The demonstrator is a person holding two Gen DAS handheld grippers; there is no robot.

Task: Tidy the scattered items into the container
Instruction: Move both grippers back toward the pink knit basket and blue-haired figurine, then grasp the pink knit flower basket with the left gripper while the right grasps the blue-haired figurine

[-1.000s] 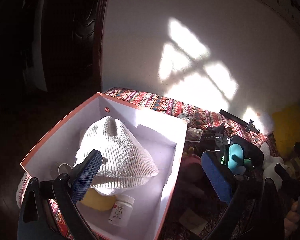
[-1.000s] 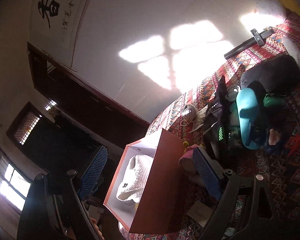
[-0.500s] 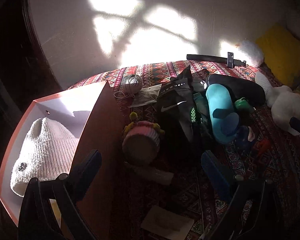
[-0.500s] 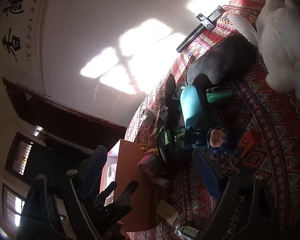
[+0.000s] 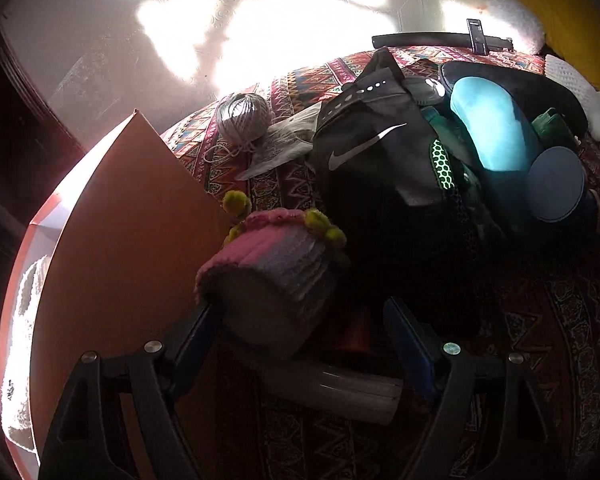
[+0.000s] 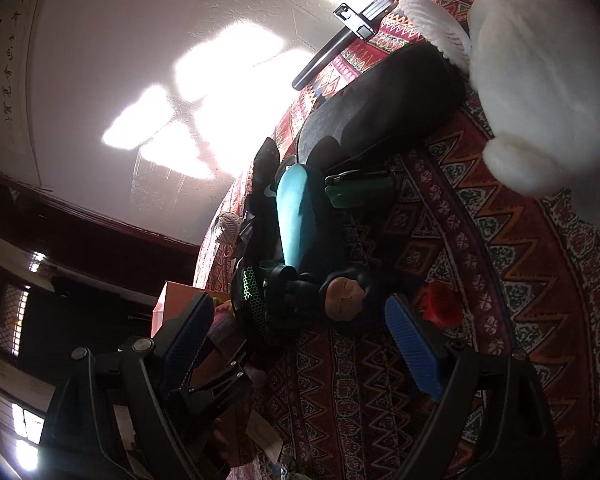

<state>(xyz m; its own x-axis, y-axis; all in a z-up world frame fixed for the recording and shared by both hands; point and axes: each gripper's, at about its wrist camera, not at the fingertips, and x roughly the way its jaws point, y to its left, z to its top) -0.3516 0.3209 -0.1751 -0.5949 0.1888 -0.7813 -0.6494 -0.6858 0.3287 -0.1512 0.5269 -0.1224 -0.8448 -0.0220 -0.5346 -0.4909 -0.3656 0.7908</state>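
A cup in a pink knitted cover with yellow pompoms (image 5: 276, 272) lies on its side on the patterned cloth, right beside the orange box (image 5: 120, 240). My left gripper (image 5: 300, 330) has its jaws on either side of the cup and they are closing. The left pad (image 5: 198, 328) is at the cup's edge, while the right pad (image 5: 404, 332) is still apart from it. A white knit hat (image 5: 28, 300) lies inside the box. My right gripper (image 6: 300, 340) is open and holds nothing, hovering near a small doll figure (image 6: 342, 294) and a red piece (image 6: 440, 308).
A white tube (image 5: 332, 384) lies under the left gripper. Behind the cup are a black sports bag (image 5: 380, 160), a twine ball (image 5: 242, 116), a teal object (image 5: 488, 128) and a blue round lid (image 5: 556, 186). A white plush toy (image 6: 540, 80), black case (image 6: 380, 108) and green case (image 6: 360, 190) crowd the right.
My left gripper left the box, swung right and dropped to the pink knitted cup, its jaws narrowing around it. My right gripper descended toward the doll and red piece, staying open.
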